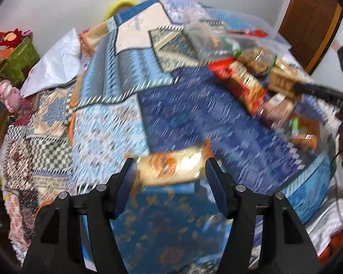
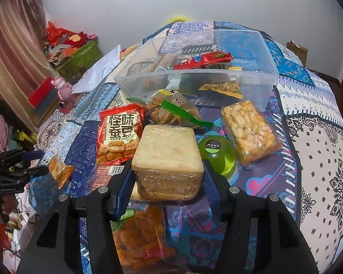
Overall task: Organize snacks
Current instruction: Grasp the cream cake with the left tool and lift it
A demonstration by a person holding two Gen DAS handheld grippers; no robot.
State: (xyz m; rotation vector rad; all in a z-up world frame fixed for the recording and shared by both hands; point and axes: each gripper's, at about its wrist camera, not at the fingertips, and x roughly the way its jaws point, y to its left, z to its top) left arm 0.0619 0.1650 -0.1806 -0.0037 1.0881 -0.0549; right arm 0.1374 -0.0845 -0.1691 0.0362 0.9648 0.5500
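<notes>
My right gripper (image 2: 167,173) is shut on a pale cake block (image 2: 167,153) in clear wrap, held above the bedspread. Around it lie a red snack packet (image 2: 120,134), a green-banded bag (image 2: 173,111), a puffed-rice bar (image 2: 249,130), a green round tub (image 2: 217,153) and an orange snack bag (image 2: 139,235). Behind them stands a clear plastic box (image 2: 194,77) with several snacks inside. My left gripper (image 1: 171,174) is open; a small orange-and-cream packet (image 1: 173,166) lies on the cloth between its fingertips, unpressed. From the right wrist, the left gripper (image 2: 40,163) sits just left of that packet (image 2: 59,171).
A patchwork bedspread (image 2: 320,137) covers the whole surface. Beyond its left edge are a green box (image 2: 80,57) piled with red items, a pink toy (image 2: 61,89) and a white sheet (image 2: 98,68). A curtain hangs far left. A wooden door (image 1: 308,22) stands at the right.
</notes>
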